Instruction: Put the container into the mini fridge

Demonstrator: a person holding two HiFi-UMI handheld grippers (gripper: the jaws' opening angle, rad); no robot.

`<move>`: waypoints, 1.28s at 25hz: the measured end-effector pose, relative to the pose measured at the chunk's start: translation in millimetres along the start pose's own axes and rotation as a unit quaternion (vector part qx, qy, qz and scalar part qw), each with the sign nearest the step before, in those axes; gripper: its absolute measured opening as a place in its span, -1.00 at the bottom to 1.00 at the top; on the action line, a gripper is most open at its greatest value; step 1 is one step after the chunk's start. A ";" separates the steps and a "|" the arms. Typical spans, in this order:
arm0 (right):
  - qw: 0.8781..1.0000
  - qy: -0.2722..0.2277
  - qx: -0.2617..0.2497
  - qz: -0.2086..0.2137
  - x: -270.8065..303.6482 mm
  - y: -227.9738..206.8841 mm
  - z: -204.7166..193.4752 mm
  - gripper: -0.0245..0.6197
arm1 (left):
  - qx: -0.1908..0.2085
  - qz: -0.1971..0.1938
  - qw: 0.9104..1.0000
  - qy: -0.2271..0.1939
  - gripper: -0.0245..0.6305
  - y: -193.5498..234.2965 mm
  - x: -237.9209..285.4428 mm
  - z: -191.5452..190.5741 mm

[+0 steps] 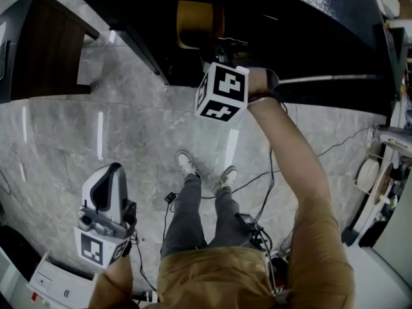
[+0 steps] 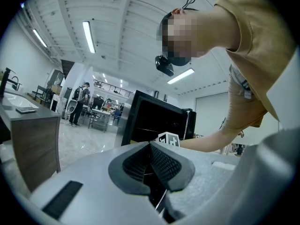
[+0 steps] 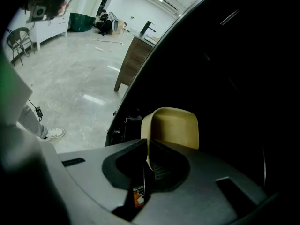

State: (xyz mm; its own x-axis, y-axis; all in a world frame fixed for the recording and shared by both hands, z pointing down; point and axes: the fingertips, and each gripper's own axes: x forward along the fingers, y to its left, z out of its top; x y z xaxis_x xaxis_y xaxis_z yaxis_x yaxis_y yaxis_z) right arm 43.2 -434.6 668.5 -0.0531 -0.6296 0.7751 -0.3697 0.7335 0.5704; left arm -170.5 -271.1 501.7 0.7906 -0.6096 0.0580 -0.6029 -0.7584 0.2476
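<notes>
Right tongs (image 3: 146,148) clamp the mouth-up yellow container (image 3: 176,125) by its wall; left tongs (image 2: 151,154) closed.

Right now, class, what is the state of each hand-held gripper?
Left hand-held gripper: closed, holding nothing.
Right hand-held gripper: closed on the rim of the yellow container.

The head view is dim and bent hard at the edges. Pale streaks of glare lie on the glossy floor (image 1: 129,127), and the fridge (image 1: 309,18) is near black with a faint sheen. The left gripper view is bright, lit by ceiling strip lights (image 2: 88,35), with dark rounded corners. In the right gripper view the fridge's inside swallows detail; only the container (image 3: 173,128) catches light, and the near foreground is soft.
</notes>
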 end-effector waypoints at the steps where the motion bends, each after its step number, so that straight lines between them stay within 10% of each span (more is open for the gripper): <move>1: 1.000 0.000 0.000 -0.001 3.0 -1.1 0.7 -0.90 | -0.001 0.003 1.000 0.000 -0.92 1.6 -0.3 -1.4; 32: 1.000 -0.002 0.009 -0.009 40.6 -17.2 10.4 -0.61 | -0.013 0.020 1.000 0.001 -0.92 10.7 14.7 -7.7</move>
State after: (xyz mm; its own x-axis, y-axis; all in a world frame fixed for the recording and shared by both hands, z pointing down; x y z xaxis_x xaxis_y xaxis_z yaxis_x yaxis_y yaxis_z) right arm 37.8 -475.5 687.3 -0.0497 -0.6439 0.7635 -0.3875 0.7170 0.5795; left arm -164.5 -286.4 512.6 0.7660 -0.6389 0.0705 -0.6313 -0.7272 0.2696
